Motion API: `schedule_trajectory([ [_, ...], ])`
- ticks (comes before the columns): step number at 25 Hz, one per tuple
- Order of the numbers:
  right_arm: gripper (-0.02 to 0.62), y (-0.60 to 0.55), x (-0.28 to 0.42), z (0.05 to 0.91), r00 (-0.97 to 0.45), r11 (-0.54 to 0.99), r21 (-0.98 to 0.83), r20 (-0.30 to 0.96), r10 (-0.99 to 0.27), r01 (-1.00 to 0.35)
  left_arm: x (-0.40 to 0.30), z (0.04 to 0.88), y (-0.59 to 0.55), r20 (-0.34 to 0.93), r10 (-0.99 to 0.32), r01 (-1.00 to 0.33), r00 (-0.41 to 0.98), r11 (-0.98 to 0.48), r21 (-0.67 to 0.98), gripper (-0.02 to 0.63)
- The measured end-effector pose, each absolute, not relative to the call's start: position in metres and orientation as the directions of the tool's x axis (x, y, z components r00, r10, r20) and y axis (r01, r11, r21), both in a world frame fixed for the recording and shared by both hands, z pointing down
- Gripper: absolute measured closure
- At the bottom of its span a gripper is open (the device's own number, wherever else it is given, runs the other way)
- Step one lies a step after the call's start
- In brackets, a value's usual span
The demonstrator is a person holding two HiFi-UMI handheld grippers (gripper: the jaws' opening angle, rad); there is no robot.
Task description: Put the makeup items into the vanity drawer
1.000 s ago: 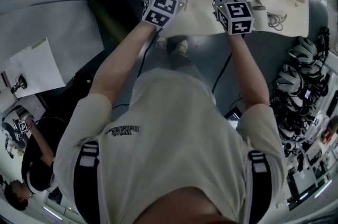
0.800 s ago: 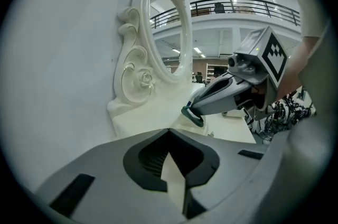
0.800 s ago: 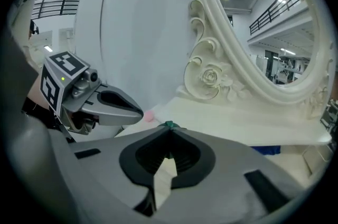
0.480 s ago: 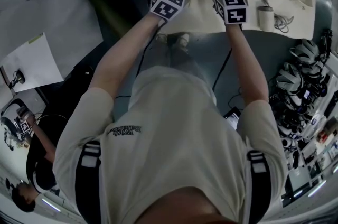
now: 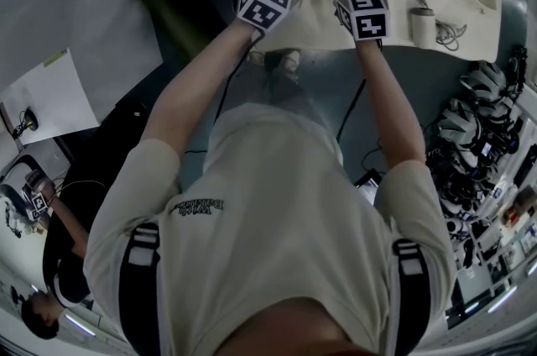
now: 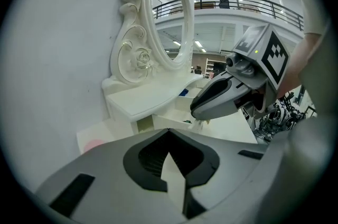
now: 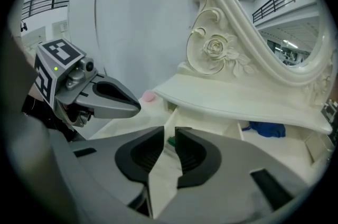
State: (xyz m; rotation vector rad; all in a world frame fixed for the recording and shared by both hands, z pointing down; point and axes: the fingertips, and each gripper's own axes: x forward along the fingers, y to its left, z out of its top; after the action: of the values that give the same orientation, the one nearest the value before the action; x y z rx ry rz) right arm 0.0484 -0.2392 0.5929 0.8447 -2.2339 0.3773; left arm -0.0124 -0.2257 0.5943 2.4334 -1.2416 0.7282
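Your right gripper (image 7: 170, 131) is poised over the open drawer (image 7: 211, 123) of the vanity (image 7: 237, 101). Its jaws have just been opening and now stand a little apart. In that narrow gap you can see a small green item (image 7: 171, 141), down by the drawer's near left corner. The pads don't look to be pressing on it, so I read it as let go, in or dropping into the drawer. Whether it lies flat on the drawer floor, I can't tell.

Your left gripper (image 6: 168, 132) hangs just beside the right one, tips pressed together with nothing between them. It's carrying nothing.

So where does that leave you? One item looks delivered. A pink thing (image 7: 149, 96) lies out on the vanity top, left of the drawer, and if it's makeup it has yet to go in. A blue thing (image 7: 266, 129) sits in the recess under the shelf to the right. I can't tell whether that recess is a second drawer or whether the blue thing belongs to the job. The drawer stands open.

My call is that the task is under way and not finished. Lift the right gripper clear, then go for the pink one, probably with the left, which is nearer to it.
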Motion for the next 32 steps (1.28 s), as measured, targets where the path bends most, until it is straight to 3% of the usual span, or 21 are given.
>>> schedule_trajectory([
  [13, 0.546, -0.237, 0.049, 0.549, -0.565, 0.733, -0.006, 0.642, -0.519, -0.680, -0.021, 0.559, -0.223, 0.528, -0.701, -0.834, 0.479, -0.551, 0.026, 0.592],
  [20, 0.591, -0.225, 0.042, 0.470, -0.625, 0.745, 0.014, 0.534, -0.569, -0.667, -0.023, 0.487, -0.222, 0.435, -0.759, -0.842, 0.485, -0.539, -0.004, 0.592],
  [32, 0.592, -0.176, 0.058, 0.326, -0.699, 0.740, 0.020, 0.309, -0.644, -0.673, -0.020, 0.334, -0.186, 0.227, -0.814, -0.824, 0.535, -0.562, -0.074, 0.592],
])
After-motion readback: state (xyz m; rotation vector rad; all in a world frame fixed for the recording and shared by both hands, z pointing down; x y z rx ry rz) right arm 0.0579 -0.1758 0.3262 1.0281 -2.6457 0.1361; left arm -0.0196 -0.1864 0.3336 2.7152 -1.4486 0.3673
